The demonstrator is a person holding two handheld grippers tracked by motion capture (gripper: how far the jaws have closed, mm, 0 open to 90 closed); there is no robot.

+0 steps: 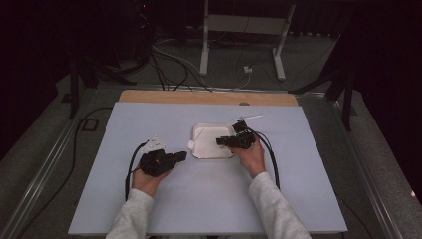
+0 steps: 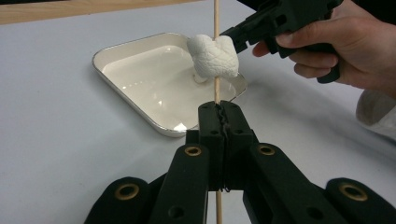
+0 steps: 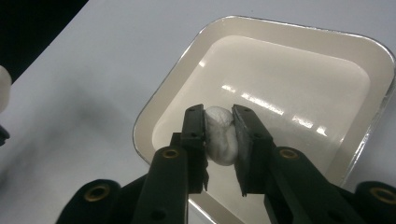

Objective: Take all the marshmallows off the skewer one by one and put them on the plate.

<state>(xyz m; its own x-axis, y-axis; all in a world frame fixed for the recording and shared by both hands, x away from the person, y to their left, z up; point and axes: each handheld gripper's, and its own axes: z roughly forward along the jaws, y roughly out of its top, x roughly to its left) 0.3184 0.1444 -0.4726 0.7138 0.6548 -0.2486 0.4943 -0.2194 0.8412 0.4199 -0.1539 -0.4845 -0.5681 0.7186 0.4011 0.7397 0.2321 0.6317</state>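
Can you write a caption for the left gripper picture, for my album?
Left gripper pinches a wooden stick with a marshmallow on it, above a white tray.

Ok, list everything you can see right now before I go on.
table: 1, pale blue, under everything
tray: 1, white, table centre
skewer: 1, wooden, clamped in left gripper
skewered marshmallow: 1, white, on skewer by tray
held marshmallow: 1, white, between right gripper jaws, over tray
loose stick: 1, pale, beyond tray
left gripper: 1, black, shut on skewer
right gripper: 1, black, over tray
hands: 2, left, right, light sleeves
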